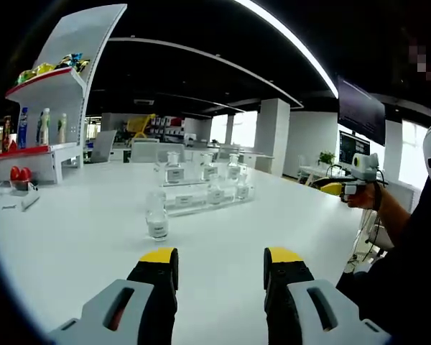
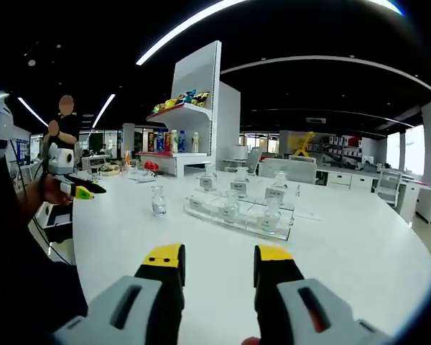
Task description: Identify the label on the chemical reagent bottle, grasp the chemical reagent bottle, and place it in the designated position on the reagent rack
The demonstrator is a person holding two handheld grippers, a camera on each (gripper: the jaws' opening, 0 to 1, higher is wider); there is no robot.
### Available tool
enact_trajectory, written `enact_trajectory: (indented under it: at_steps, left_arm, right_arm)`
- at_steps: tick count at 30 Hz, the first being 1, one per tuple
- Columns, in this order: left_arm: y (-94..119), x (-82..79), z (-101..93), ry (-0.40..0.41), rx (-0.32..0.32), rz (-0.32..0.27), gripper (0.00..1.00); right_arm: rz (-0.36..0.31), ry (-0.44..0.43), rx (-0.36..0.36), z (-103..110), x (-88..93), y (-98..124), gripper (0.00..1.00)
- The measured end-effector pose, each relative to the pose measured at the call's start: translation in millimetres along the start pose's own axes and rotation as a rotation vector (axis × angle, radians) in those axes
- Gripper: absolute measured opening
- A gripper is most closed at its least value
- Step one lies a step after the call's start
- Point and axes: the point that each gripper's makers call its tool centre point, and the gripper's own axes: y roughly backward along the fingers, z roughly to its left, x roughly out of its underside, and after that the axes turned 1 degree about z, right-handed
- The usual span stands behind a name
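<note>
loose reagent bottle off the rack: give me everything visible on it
The loose bottle is small, clear and glass-like, with a stopper-type top and a white label low on its body; the text is too small to read. It stands upright on the white table, apart from the clear rack behind it. Neither gripper touches it.

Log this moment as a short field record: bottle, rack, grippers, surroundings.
loose bottle: clear reagent bottle standing upright on the white table, apart from the rack
rack: clear reagent rack holding several bottles in two tiers
left gripper: open, holding nothing, short of the bottle
right gripper: open, holding nothing
label: too small to read
background: display shelf with drinks and snacks
</note>
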Motion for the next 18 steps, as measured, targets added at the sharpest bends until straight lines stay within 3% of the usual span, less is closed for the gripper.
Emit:
enact_trajectory:
  at_steps: [11,18]
  left_arm:
    - [-4.5,-7.8,6.6,-0.003,-0.013,-0.017,0.48]
    - [-14.0,-16.7,12.8,-0.001,-0.029,-0.037,0.48]
  right_arm:
    - [0.003,-0.005,0.011,9.0,6.9,24.1,0.37]
    - [-0.003,-0.006,0.015,7.7,6.8,27.4,0.37]
